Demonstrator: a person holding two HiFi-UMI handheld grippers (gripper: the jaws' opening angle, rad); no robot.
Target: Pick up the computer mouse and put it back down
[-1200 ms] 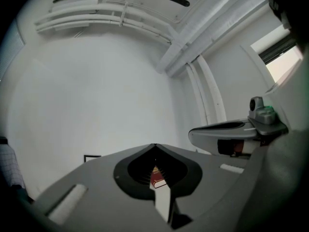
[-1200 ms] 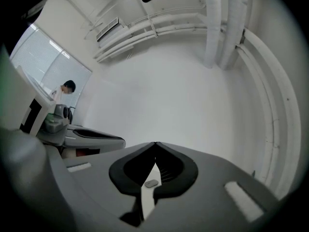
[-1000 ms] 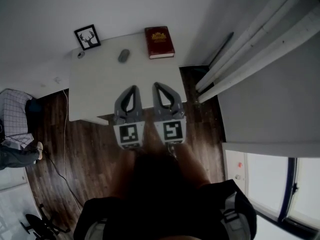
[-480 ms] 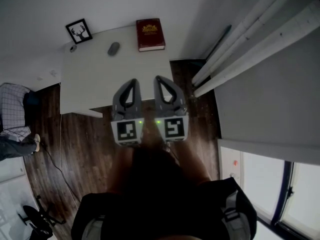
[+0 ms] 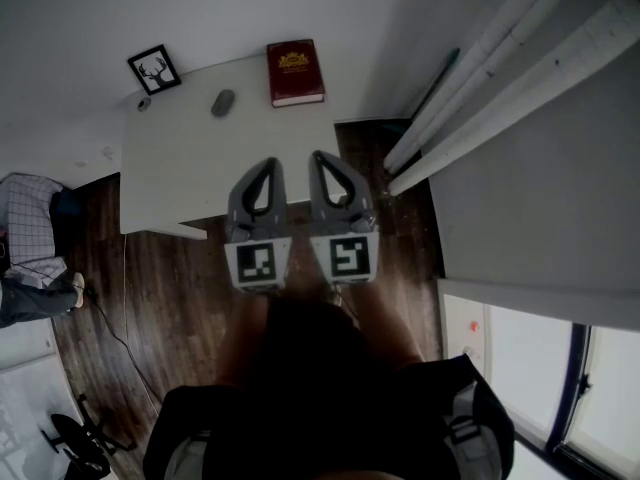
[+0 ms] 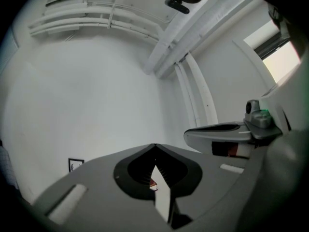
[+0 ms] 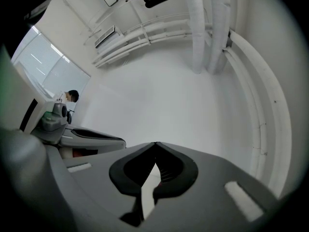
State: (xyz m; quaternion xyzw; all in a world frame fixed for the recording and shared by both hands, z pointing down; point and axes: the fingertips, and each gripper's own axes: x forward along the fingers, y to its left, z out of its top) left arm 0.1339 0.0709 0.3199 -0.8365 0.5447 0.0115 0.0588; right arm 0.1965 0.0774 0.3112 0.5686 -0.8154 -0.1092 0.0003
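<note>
White table (image 5: pixel 180 178) stands against the wall, so its load sits along the far edge, out of the way. Red book (image 5: pixel 295 71) lies flat at the far right. Deer frame (image 5: pixel 155 69) is at the far left corner. Grey mouse (image 5: pixel 222 102) rests flat on the table between them, near the book, touching neither. That fits a mouse waiting to be lifted as well as one already set back.

Left gripper (image 5: pixel 270 161) and right gripper (image 5: pixel 318 155) are held level, side by side over the near table edge, well apart from the mouse. Each has its jaws closed tip to tip with nothing between them, touching nothing.
</note>
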